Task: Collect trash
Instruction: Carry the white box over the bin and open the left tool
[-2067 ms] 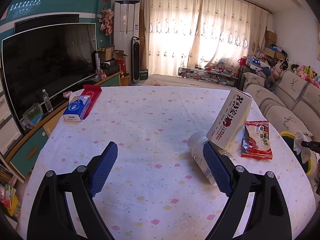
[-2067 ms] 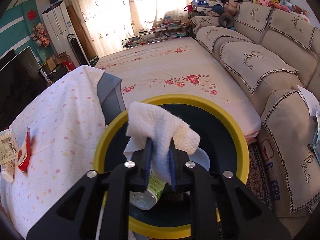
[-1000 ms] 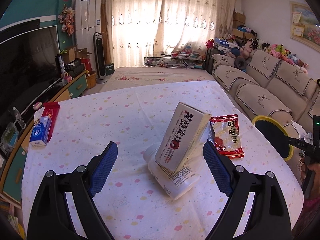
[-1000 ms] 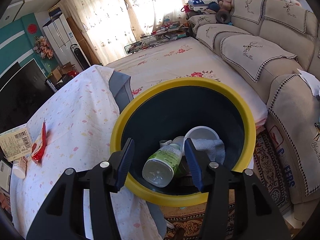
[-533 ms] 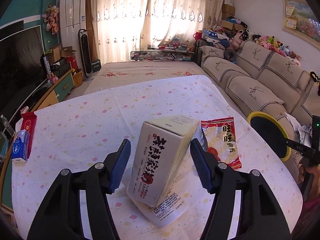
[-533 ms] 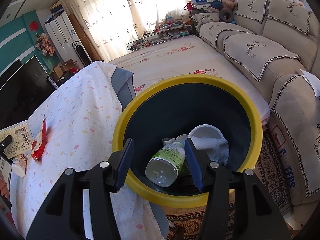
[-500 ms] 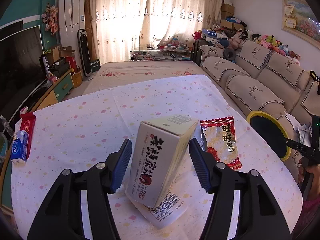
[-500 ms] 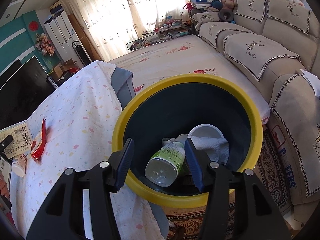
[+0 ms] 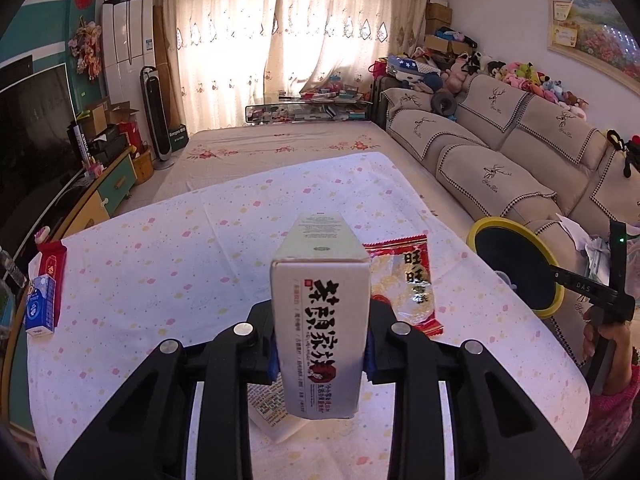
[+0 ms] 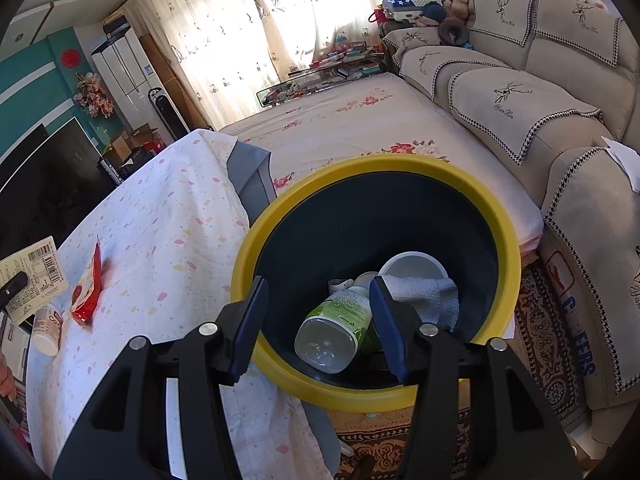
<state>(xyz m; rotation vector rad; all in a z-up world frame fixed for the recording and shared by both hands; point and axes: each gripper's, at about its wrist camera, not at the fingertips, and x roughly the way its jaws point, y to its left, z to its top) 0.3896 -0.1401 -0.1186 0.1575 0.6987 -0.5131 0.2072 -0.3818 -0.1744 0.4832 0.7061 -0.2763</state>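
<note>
Table (image 9: 168,264), draped in a white cloth dotted with pastel spots; yellow-rimmed dark bin (image 10: 472,200) standing just beside its edge, holding a green-labelled bottle (image 10: 336,324), a white cloth (image 10: 428,296) and a white cup (image 10: 412,266). Left gripper (image 9: 320,354), jaws just drawn in and now clamped on the sides of a white carton (image 9: 320,320) with black lettering, raised over a white bottle (image 9: 272,412) lying on the table; red snack packet (image 9: 404,280) flat just beside it; blue tissue pack (image 9: 40,308) near the table's far-left edge. Right gripper (image 10: 318,322), over the bin, jaws parted midway, nothing between them.
</note>
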